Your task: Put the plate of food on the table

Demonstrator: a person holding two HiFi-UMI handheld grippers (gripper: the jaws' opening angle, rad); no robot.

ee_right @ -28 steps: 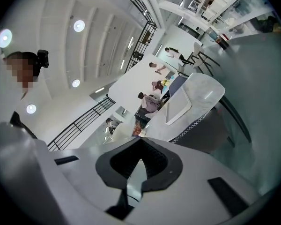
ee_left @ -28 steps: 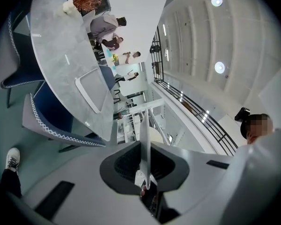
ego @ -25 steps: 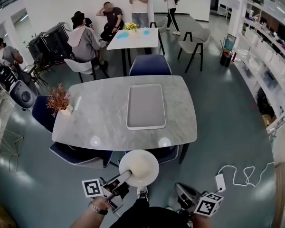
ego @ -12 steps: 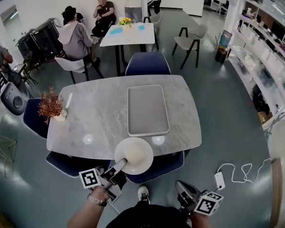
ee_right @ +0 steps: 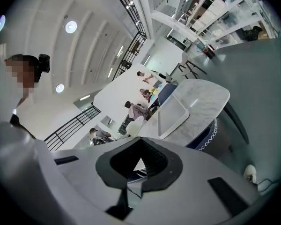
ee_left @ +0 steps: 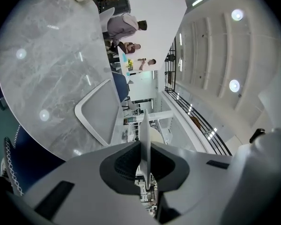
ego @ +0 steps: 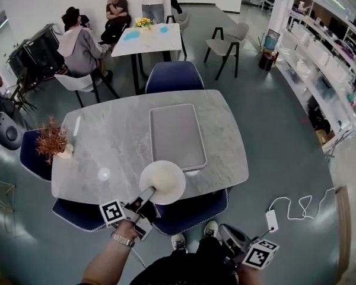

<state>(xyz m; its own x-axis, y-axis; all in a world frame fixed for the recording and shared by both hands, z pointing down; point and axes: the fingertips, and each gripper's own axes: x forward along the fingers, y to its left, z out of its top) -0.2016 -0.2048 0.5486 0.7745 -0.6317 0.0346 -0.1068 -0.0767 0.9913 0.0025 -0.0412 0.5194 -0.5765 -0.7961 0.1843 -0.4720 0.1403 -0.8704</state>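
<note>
Plate (ego: 162, 181), rim pinched in left claw (ego: 147, 195), hovers above six o'clock edge of surface (ego: 107, 135), not yet set down; right claw (ee_right: 136, 179) closed, empty.

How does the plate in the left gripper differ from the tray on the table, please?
The plate is round and cream; the tray is rectangular and grey. The plate is clamped by its rim in the left gripper, at the table's near edge; the tray lies flat mid-table, untouched. Both look shallow.
</note>
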